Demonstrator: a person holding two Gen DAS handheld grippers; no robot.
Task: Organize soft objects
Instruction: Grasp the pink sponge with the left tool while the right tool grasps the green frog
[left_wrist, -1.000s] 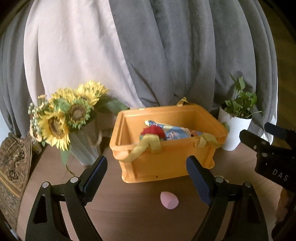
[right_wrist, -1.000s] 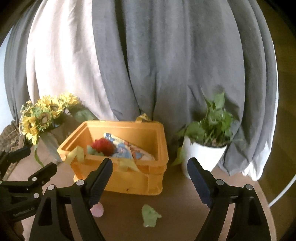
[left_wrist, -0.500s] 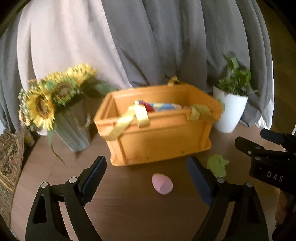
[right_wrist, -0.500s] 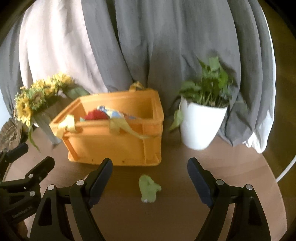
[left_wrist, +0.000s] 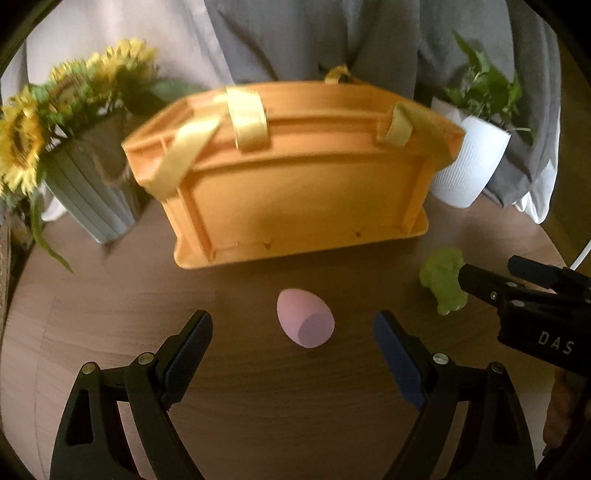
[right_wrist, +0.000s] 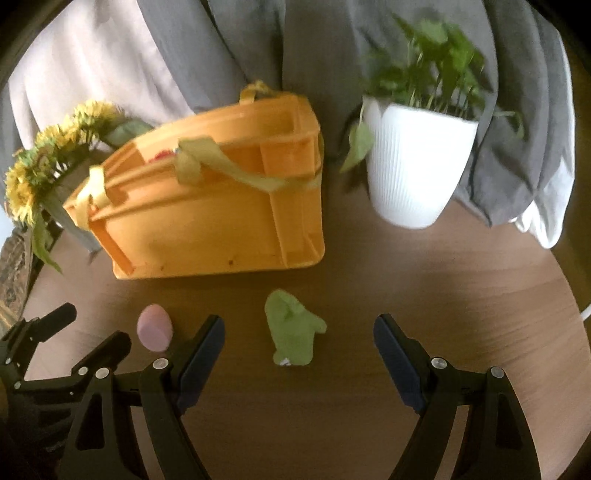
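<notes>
A pink egg-shaped sponge (left_wrist: 306, 322) lies on the round wooden table in front of an orange crate (left_wrist: 295, 192). My left gripper (left_wrist: 293, 332) is open and empty, its jaws on either side of the sponge and just short of it. A small green soft glove (right_wrist: 293, 332) lies to the right of the sponge; it also shows in the left wrist view (left_wrist: 445, 282). My right gripper (right_wrist: 299, 339) is open and empty, with the glove between its jaws. The crate (right_wrist: 207, 206) has yellow straps over its rim; its contents are mostly hidden.
A grey vase of sunflowers (left_wrist: 74, 147) stands left of the crate. A white pot with a green plant (right_wrist: 417, 162) stands to its right. Grey and white curtains hang behind. The table edge (right_wrist: 569, 295) curves on the right.
Both grippers have dropped and moved forward toward the table. The sponge now sits between the left jaws and the glove between the right jaws. The crate looks larger and closer.
</notes>
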